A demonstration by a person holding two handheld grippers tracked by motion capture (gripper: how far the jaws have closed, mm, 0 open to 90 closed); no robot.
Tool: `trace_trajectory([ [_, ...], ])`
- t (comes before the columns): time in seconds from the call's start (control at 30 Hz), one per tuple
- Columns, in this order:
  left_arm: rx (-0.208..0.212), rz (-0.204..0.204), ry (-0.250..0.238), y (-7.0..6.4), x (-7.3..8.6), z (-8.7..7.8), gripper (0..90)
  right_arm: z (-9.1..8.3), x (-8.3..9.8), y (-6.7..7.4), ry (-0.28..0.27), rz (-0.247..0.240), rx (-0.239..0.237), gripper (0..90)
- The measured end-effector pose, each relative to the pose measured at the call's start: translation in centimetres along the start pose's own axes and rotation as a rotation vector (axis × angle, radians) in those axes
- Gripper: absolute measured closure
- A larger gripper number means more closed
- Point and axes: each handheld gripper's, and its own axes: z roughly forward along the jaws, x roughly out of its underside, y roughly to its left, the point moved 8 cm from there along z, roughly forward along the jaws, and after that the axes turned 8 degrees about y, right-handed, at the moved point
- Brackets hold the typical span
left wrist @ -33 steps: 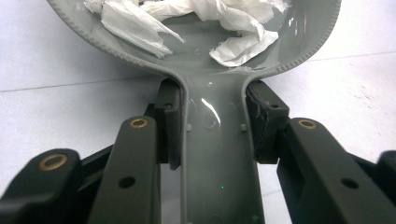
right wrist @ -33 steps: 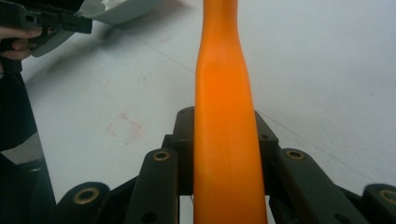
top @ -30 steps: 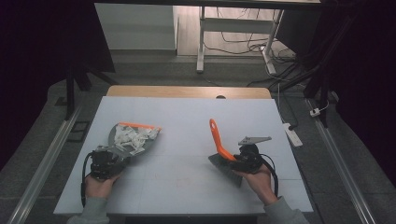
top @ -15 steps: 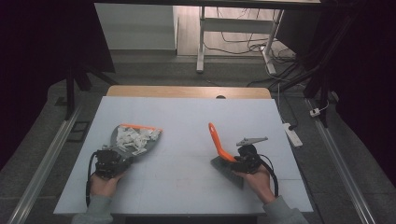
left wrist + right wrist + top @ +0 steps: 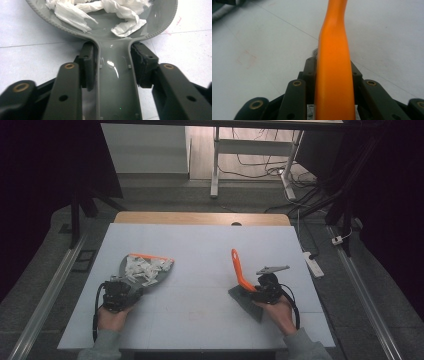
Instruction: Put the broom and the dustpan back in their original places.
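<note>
Left tool (image 5: 112,72): jaws just easing apart, dustpan (image 5: 145,270) flat on table (image 5: 200,250), scraps kept | right tool (image 5: 332,75): loosening around brush (image 5: 239,270), parked.

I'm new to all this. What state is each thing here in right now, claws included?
Dustpan: flat on the table, loaded.
Paper scraps: piled in the dustpan.
Brush: head on the table, orange handle slanting up.
Left claw: jaws just opening, slightly off the dustpan's handle.
Right claw: jaws just opening around the brush handle; grip unclear.
</note>
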Motion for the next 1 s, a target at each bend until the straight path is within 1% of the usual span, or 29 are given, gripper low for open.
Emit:
trace_trajectory([
  [0.07, 0.004, 0.006, 0.002, -0.1, 0.0, 0.1, 51.9, 0.0, 0.0, -0.2, 0.005, -0.005, 0.021, 64.7],
  [0.17, -0.003, 0.012, -0.003, -0.1, 0.0, 0.0, 45.9, 0.0, 0.0, -0.9, 0.017, -0.011, 0.054, 58.8],
  [0.23, 0.001, 0.012, -0.003, -0.1, 0.0, 0.0, 42.3, 0.1, 0.1, -1.2, 0.020, 0.002, 0.039, 58.1],
  [0.27, -0.003, 0.012, -0.004, -0.1, 0.0, 0.0, 40.6, 0.1, 0.1, -1.2, 0.023, 0.003, 0.042, 57.1],
  [0.33, -0.004, 0.013, -0.004, -0.1, 0.0, -0.1, 35.9, 0.2, 0.1, -1.4, 0.030, -0.008, 0.069, 53.1],
  [0.47, -0.019, 0.018, -0.013, 0.0, -0.1, -0.3, 28.4, 0.2, 0.2, -1.9, 0.042, 0.006, 0.103, 46.7],
  [0.5, -0.021, 0.020, -0.016, 0.0, -0.1, -0.4, 27.7, 0.2, 0.2, -2.0, 0.049, 0.005, 0.122, 45.3],
  [0.57, -0.018, 0.022, -0.022, 0.0, -0.1, -0.5, 26.9, 0.3, 0.3, -2.2, 0.056, 0.003, 0.135, 43.2],
  [0.63, -0.018, 0.029, -0.026, 0.0, -0.1, -0.7, 26.3, 0.4, 0.4, -2.4, 0.067, 0.005, 0.159, 40.3],
  [0.7, -0.006, 0.033, -0.034, -0.1, -0.2, -0.9, 25.9, 0.3, 0.4, -2.7, 0.072, 0.005, 0.188, 38.7],
  [0.73, -0.002, 0.039, -0.035, -0.1, -0.2, -1.0, 25.2, 0.2, 0.4, -2.7, 0.064, 0.002, 0.193, 38.8],
  [0.77, -0.002, 0.044, -0.040, -0.1, -0.2, -1.2, 24.8, 0.1, 0.3, -2.7, 0.060, 0.009, 0.186, 39.0],
  [0.83, 0.001, 0.059, -0.044, -0.2, -0.2, -1.4, 24.6, -0.1, 0.2, -2.6, 0.051, -0.003, 0.192, 39.0],
  [0.9, -0.002, 0.073, -0.049, -0.3, -0.2, -1.7, 24.2, -0.3, 0.1, -2.5, 0.040, -0.012, 0.187, 39.6],
  [1.0, 0.000, 0.089, -0.054, -0.3, -0.1, -2.0, 24.3, -0.6, -0.1, -2.2, 0.023, -0.046, 0.198, 40.4],
])
